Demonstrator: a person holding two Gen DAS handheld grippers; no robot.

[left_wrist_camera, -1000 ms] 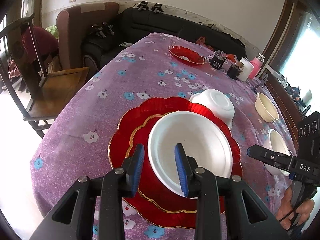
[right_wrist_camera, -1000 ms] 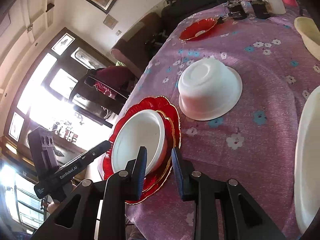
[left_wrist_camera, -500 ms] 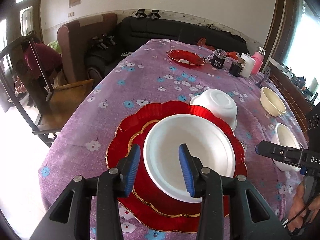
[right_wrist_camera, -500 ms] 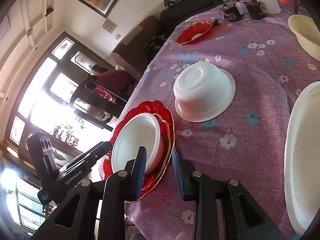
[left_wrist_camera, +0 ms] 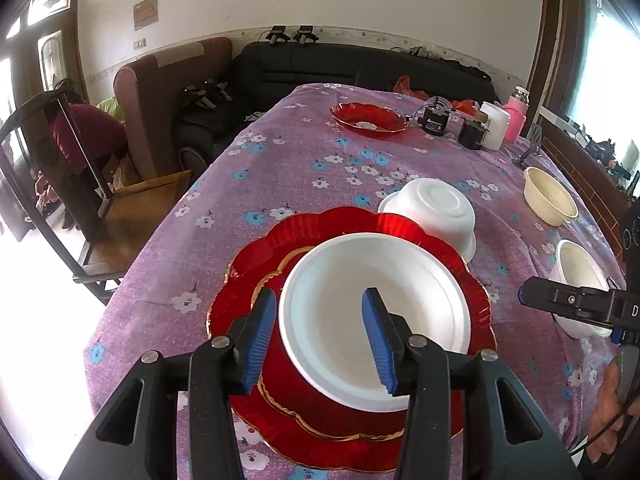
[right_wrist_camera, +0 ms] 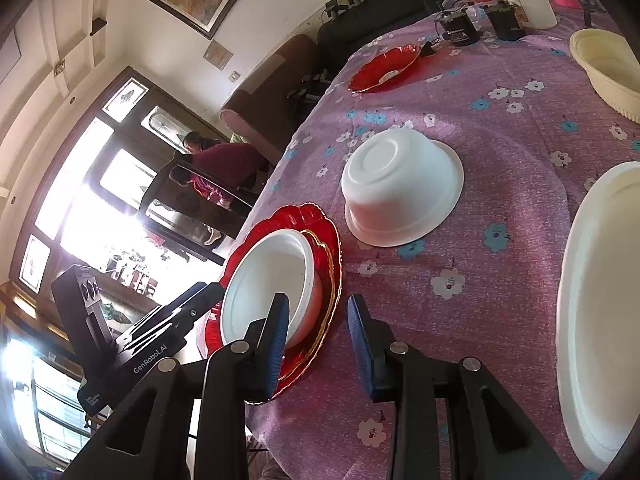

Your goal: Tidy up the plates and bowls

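A white bowl (left_wrist_camera: 376, 312) sits upright on two stacked red plates (left_wrist_camera: 256, 264) with gold rims, near the table's front edge. My left gripper (left_wrist_camera: 320, 338) straddles the bowl's near-left rim, one finger outside and one inside. Its jaws are opening and the pads stand clear of the rim. My right gripper (right_wrist_camera: 318, 336) is open just above the red plates' (right_wrist_camera: 328, 248) near edge, beside the white bowl (right_wrist_camera: 264, 280), holding nothing. An upturned white bowl (left_wrist_camera: 432, 208) rests just behind the stack.
A purple flowered cloth (left_wrist_camera: 304, 168) covers the table. A cream bowl (left_wrist_camera: 550, 196) and another white bowl (left_wrist_camera: 580, 276) stand at the right, and a small red plate (left_wrist_camera: 368, 118), jars and a jug (left_wrist_camera: 494, 126) at the far end. A wooden chair (left_wrist_camera: 132, 208) and a person are at the left.
My left gripper's jaws have spread wider around the bowl's rim and the hand has rolled level. The right gripper has hardly moved, its jaws a little wider.
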